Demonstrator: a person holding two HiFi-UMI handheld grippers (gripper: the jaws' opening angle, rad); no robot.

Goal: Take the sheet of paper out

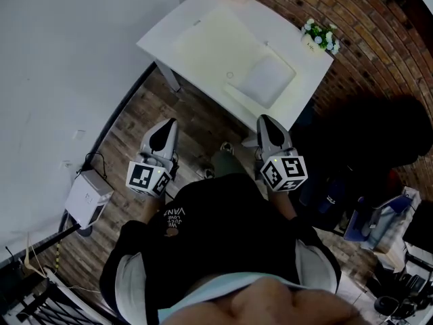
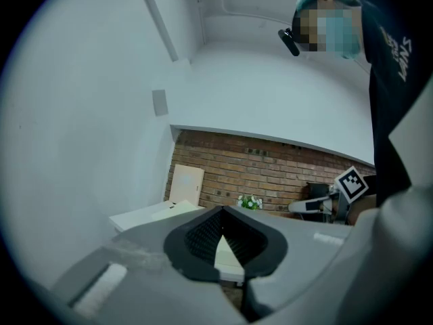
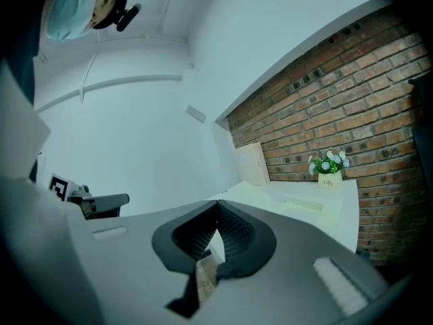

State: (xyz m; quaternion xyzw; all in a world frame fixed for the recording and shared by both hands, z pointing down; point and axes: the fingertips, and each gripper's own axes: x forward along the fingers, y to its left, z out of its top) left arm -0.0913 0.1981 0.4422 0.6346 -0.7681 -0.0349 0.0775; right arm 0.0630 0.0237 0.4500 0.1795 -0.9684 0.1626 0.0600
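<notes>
On the white table (image 1: pixel 303 63), a pale cream sheet (image 1: pixel 211 42) lies flat.

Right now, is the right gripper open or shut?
Shut. In the right gripper view, the jaw tips of the right gripper meet, and nothing is held between them.

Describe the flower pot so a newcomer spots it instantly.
Find the white table against the brick wall. On its corner nearest the wall stands a small white flower pot. Unlike the flat white pad nearby, it holds green leaves and white-blue blooms.
</notes>
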